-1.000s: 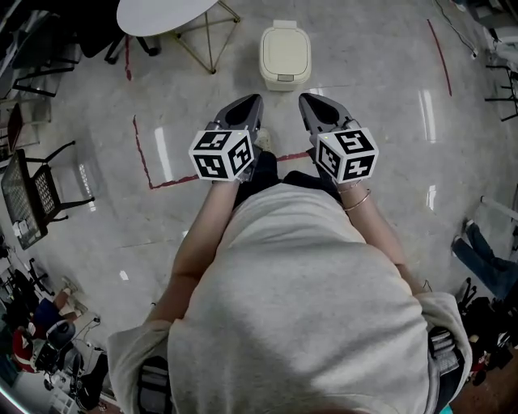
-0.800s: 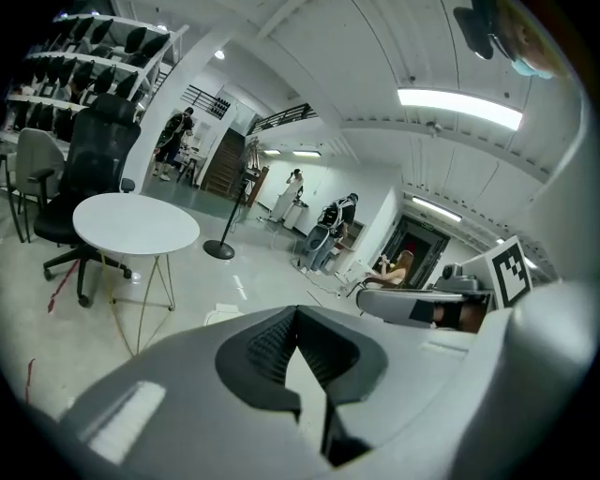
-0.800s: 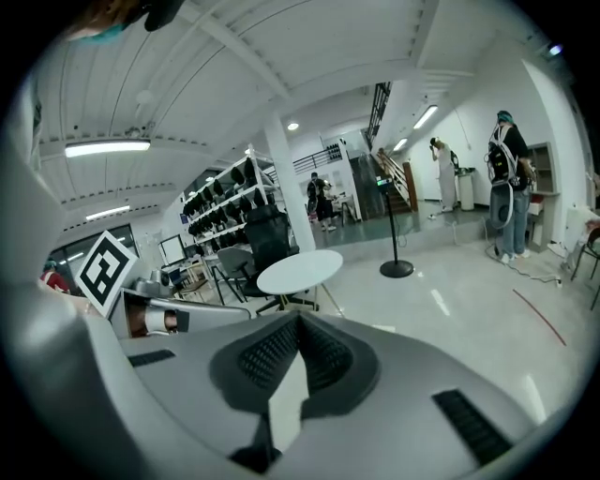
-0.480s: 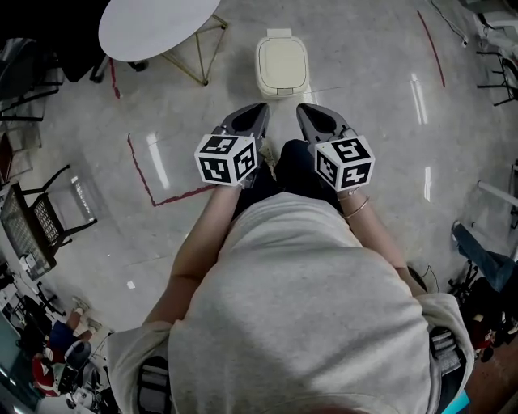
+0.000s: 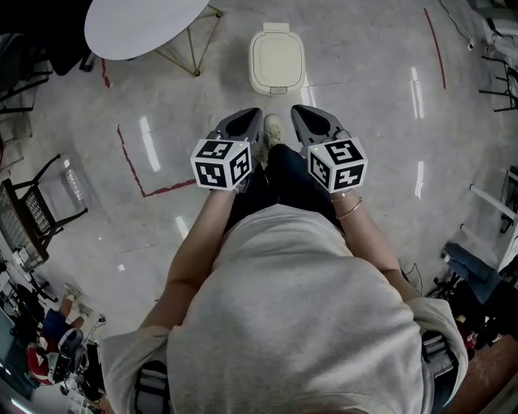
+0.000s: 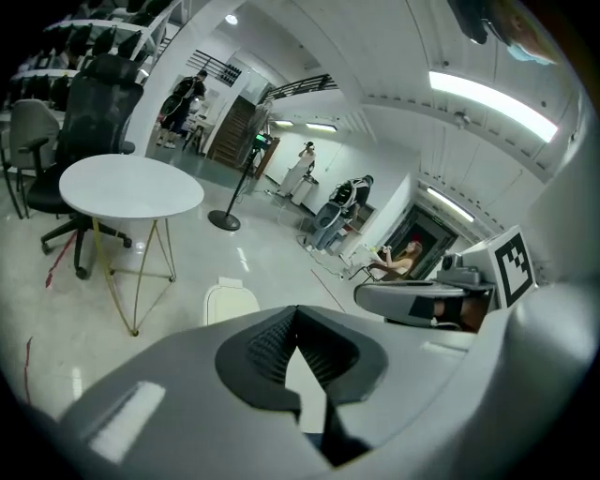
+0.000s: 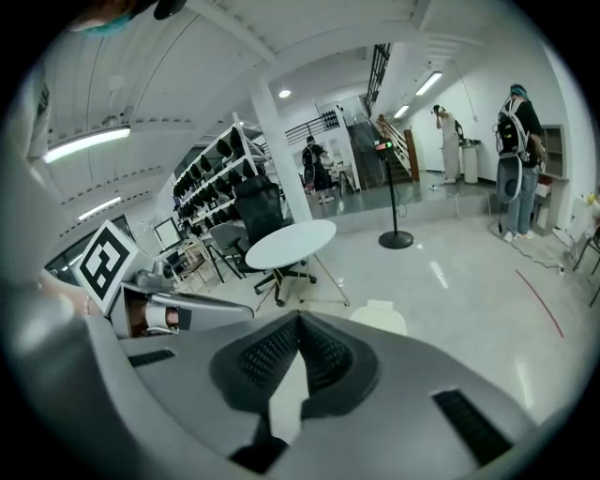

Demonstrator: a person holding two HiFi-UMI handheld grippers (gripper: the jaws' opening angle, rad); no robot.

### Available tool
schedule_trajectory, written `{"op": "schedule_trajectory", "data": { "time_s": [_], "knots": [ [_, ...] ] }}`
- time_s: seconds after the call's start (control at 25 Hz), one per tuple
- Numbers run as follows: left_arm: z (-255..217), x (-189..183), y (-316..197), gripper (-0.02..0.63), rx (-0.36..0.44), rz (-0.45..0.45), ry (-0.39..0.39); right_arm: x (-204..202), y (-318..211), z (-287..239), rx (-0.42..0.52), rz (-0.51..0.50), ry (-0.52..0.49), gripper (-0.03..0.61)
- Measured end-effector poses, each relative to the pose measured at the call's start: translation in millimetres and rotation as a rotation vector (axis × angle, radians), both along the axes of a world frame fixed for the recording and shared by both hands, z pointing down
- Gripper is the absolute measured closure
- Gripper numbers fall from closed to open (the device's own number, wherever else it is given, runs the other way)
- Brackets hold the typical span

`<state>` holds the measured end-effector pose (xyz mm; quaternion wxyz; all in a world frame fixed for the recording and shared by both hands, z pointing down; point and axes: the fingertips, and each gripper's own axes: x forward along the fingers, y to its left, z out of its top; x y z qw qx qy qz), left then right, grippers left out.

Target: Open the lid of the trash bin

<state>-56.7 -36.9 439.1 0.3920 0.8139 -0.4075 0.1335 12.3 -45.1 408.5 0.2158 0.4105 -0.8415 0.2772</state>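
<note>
Two claws, both shut and both empty: that was my position. My left gripper (image 5: 247,119) had its jaws pressed together at the tips, with only bare floor showing behind them. My right gripper (image 5: 304,115) was the same, pinched closed on nothing. I held them side by side, low in front of my body, pointing forward.

The trash bin (image 5: 277,65) sat on the floor ahead of me, beyond both tips and well apart from them. It was roughly centred between the two claws, with its cream lid (image 5: 277,52) flat down. The round white table (image 5: 137,20) stood off to the far left of it.

By my reckoning this was the approach and nothing more: no contact, the lid not yet touched. Next, as I judged it, I needed to close the gap to the bin and bring one claw down to the near edge of the lid. A small tab or catch seemed to sit there, though it was too small to be sure. Then I'd press it, or hook under the rim and lift. Parting the jaws first would matter only if I meant to pinch that edge.
</note>
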Motion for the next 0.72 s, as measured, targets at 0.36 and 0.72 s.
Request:
{"op": "schedule_trajectory", "data": {
  "time_s": [0.36, 0.72],
  "knots": [
    [36.9, 10.8, -11.6, 0.604, -0.085, -0.025, 0.083, 9.8, -17.0, 46.5, -0.112, -0.071, 0.018, 0.572],
    [88.3, 21.2, -36.7, 0.604, -0.12, -0.019, 0.082, 17.0, -42.8, 102.5, -0.198, -0.06, 0.056, 0.572]
  ]
}}
